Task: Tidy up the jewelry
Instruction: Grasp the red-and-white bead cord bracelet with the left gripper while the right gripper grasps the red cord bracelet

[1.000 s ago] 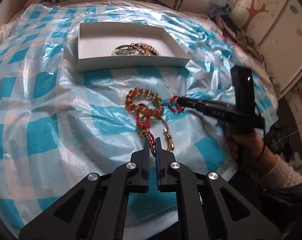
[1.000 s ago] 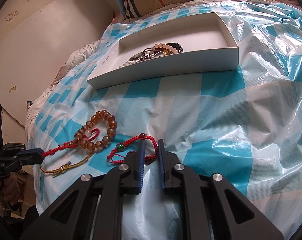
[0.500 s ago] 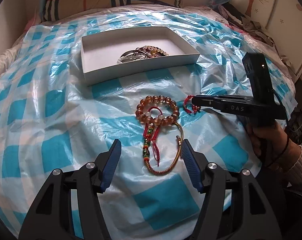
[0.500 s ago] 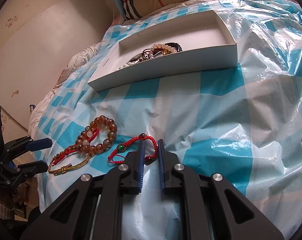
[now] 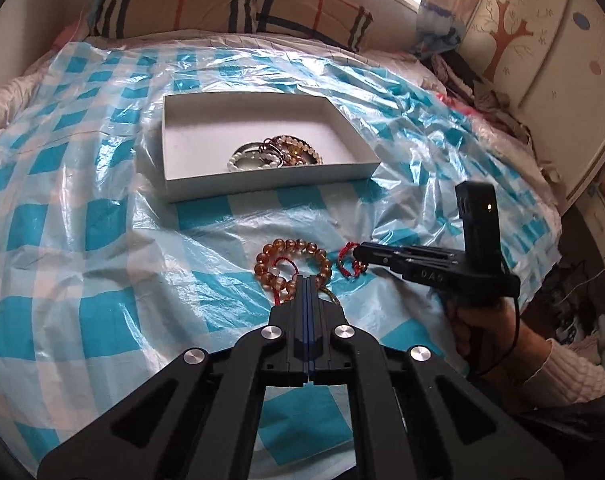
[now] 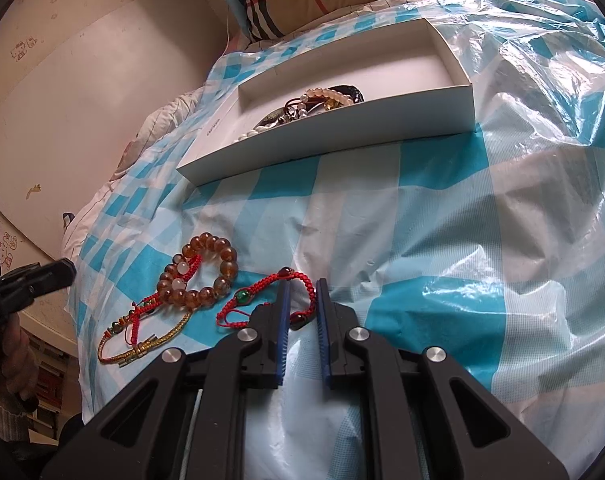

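Observation:
My left gripper (image 5: pixel 307 278) hovers over the bed, its jaws closing fully together with nothing between them. It shows at the left edge of the right wrist view as the left gripper (image 6: pixel 64 270), clear of the jewelry. Under it lie an amber bead bracelet (image 5: pixel 290 246) (image 6: pixel 226 268) and a red-and-gold cord bracelet (image 6: pixel 170 330). My right gripper (image 6: pixel 302 282) (image 5: pixel 356 254) rests low on the sheet, shut on a red braided bracelet (image 6: pixel 258 286) (image 5: pixel 344 266), with a dark bead between its pads. A white box (image 5: pixel 262 178) (image 6: pixel 342 136) farther back holds several bracelets.
A crinkled blue-and-white checked plastic sheet (image 5: pixel 82 220) covers the bed. A plaid pillow (image 5: pixel 222 0) lies behind the box. A wardrobe with tree decals (image 5: pixel 522 40) stands on the right past the bed's edge. A wall (image 6: pixel 82 80) borders the other side.
My left gripper let go of the red-and-gold cord bracelet, opened wide, then shut again and rose. The cord bracelet slackened and lies on the sheet. My right gripper has not moved.

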Motion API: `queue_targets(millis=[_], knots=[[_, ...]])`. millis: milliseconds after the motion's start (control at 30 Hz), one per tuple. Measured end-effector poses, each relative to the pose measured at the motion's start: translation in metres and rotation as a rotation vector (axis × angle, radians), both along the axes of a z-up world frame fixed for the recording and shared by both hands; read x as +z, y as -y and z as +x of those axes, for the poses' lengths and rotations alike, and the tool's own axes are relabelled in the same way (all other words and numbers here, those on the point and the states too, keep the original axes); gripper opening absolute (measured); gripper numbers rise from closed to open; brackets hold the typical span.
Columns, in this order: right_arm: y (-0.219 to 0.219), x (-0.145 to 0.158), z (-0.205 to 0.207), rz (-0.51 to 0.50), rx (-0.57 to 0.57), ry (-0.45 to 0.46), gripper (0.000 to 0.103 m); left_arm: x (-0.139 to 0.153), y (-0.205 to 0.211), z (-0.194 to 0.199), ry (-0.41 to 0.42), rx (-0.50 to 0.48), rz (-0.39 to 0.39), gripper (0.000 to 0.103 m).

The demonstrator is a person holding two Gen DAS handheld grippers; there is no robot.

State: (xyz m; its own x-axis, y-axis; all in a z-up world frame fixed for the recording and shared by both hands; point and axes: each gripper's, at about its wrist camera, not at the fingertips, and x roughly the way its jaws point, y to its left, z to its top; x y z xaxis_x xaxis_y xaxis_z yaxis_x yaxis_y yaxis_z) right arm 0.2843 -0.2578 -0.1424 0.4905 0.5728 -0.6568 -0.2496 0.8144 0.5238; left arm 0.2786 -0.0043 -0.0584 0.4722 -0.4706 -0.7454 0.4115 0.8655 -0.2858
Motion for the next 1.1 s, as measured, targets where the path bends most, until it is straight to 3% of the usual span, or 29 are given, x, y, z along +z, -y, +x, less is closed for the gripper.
queue_targets(millis=[133,167,267,300,333,367,400,533,733,1000,1100], knots=[[0.000,0.000,0.000,0.001,0.000,-0.001,0.013,-0.012,0.002,0.007,-0.052,0.003,0.041,0.001],[0.000,0.000,0.000,0.002,0.000,-0.001,0.013,-0.019,0.006,0.009,-0.069,-0.007,0.057,0.008],[0.001,0.000,0.000,0.008,0.000,-0.003,0.013,-0.043,0.019,0.015,-0.109,-0.006,0.087,0.053],[0.002,0.000,0.000,0.010,0.000,-0.003,0.013,-0.049,0.022,0.017,-0.110,0.005,0.097,0.053],[0.002,0.000,0.000,0.012,0.000,-0.003,0.013,-0.054,0.024,0.019,-0.120,0.009,0.088,0.051],[0.003,0.000,0.000,0.014,0.000,-0.004,0.013,-0.058,0.024,0.020,-0.130,0.016,0.071,0.023],[0.003,0.000,0.001,0.017,0.000,-0.005,0.013,-0.062,0.025,0.021,-0.143,0.017,0.071,0.006],[0.004,-0.001,0.000,0.021,0.001,-0.005,0.013,-0.053,0.023,0.014,-0.097,0.021,0.062,0.006],[0.004,-0.001,0.000,0.021,0.001,-0.006,0.013,-0.021,-0.003,0.011,-0.079,0.065,-0.041,0.003],[0.004,-0.001,0.000,0.018,0.001,-0.002,0.013,-0.022,-0.024,0.008,-0.091,0.113,-0.060,0.003],[0.003,0.002,-0.002,-0.005,-0.002,0.016,0.013,-0.015,-0.029,0.003,-0.082,0.114,-0.103,0.003]])
